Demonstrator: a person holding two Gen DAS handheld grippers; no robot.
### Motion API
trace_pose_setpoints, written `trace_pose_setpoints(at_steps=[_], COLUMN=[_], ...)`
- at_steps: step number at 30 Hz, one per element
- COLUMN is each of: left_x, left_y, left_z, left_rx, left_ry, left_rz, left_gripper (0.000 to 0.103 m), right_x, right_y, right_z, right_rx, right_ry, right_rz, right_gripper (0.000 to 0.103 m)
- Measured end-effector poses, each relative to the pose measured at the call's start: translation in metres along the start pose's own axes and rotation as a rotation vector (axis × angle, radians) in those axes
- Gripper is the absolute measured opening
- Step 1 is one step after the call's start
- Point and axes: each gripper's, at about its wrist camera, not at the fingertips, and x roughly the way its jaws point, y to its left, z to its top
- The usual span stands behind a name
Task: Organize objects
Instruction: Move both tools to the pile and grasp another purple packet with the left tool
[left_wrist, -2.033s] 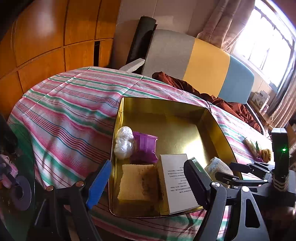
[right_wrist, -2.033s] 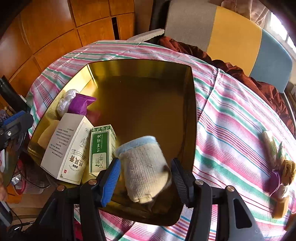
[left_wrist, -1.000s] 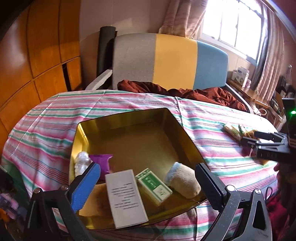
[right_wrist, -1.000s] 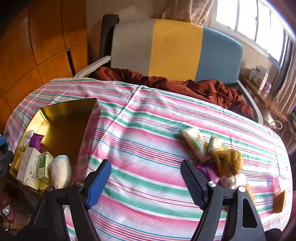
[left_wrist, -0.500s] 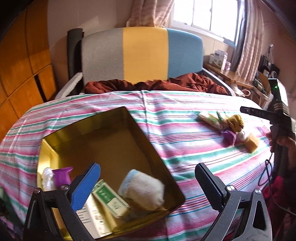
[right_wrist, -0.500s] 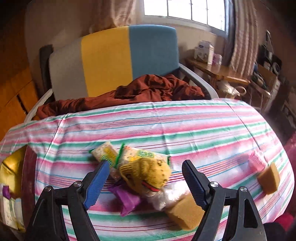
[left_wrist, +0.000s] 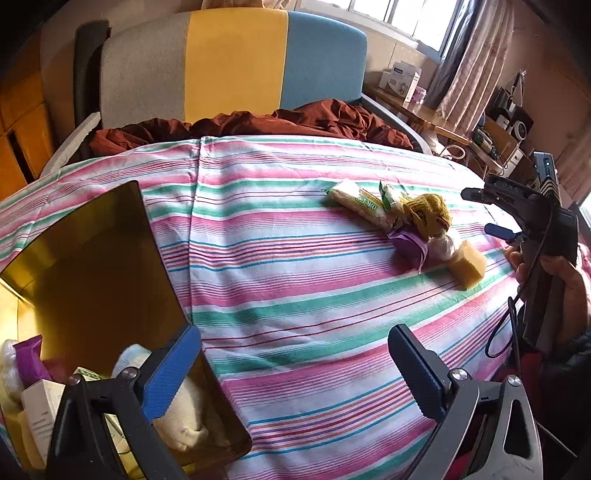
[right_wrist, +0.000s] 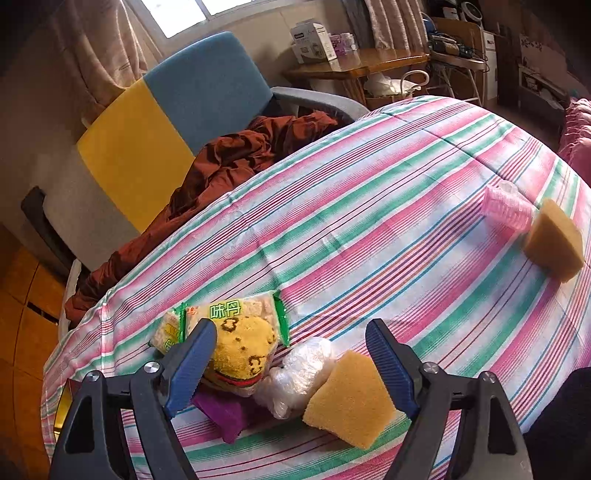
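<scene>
My right gripper (right_wrist: 291, 347) hovers over a pile on the striped cloth, its jaws opening and pressing on nothing. Below and between its fingers lie a clear plastic wad (right_wrist: 299, 365) and a yellow sponge (right_wrist: 351, 398). A yellow knitted toy (right_wrist: 240, 350) sits by the left finger, over a purple packet (right_wrist: 221, 410) and snack packets (right_wrist: 236, 310). My left gripper (left_wrist: 295, 365) stands open and empty beside the gold tin tray (left_wrist: 92, 258), which holds a rolled cloth (left_wrist: 181, 417) and small boxes. In the left wrist view the right gripper (left_wrist: 487, 212) is just right of the pile.
A second sponge (right_wrist: 554, 243) and a pink ribbed cup (right_wrist: 506, 208) lie near the table's far right edge. Behind the table stands a grey, yellow and blue chair (left_wrist: 229, 62) with a brown cloth (left_wrist: 258, 122) on it. A cluttered side table (right_wrist: 354, 62) stands by the window.
The right gripper left the rolled cloth in the tray, swung right to the pile and rolled. The left gripper turned right, away from the tray.
</scene>
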Motion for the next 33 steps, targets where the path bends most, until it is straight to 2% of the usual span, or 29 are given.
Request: trace_pose_setpoints(at_steps=[4, 7, 16, 19, 24, 28, 33], left_x=[0.013, 0.021, 0.051, 0.064, 0.090, 0.112, 0.141], left_y=[-0.009, -0.016, -0.047, -0.058, -0.080, -0.099, -0.117], left_z=[0.000, 0.003, 0.020, 0.032, 0.052, 0.066, 0.079], left_rx=[0.020, 0.035, 0.080, 0.056, 0.030, 0.002, -0.028], left_ry=[0.030, 0.043, 0.072, 0.092, 0.134, 0.160, 0.188], left_rz=[0.003, 0.007, -0.042, -0.079, -0.132, -0.176, -0.165], left_gripper=[0.102, 0.103, 0.101, 0.092, 0.085, 0.085, 0.085], right_x=[0.004, 0.005, 0.003, 0.000, -0.003, -0.004, -0.003], right_y=[0.015, 0.016, -0.004, -0.010, -0.020, -0.031, -0.034], right_z=[-0.005, -0.006, 0.001, 0.003, 0.004, 0.005, 0.005], right_rx=[-0.073, -0.080, 0.028, 0.062, 0.118, 0.176, 0.196], right_ry=[0.021, 0.026, 0.027, 0.017, 0.009, 0.009, 0.015], right_rz=[0.001, 0.001, 0.012, 0.021, 0.043, 0.071, 0.090], right_gripper=[0.084, 0.084, 0.084, 0.084, 0.084, 0.084, 0.084])
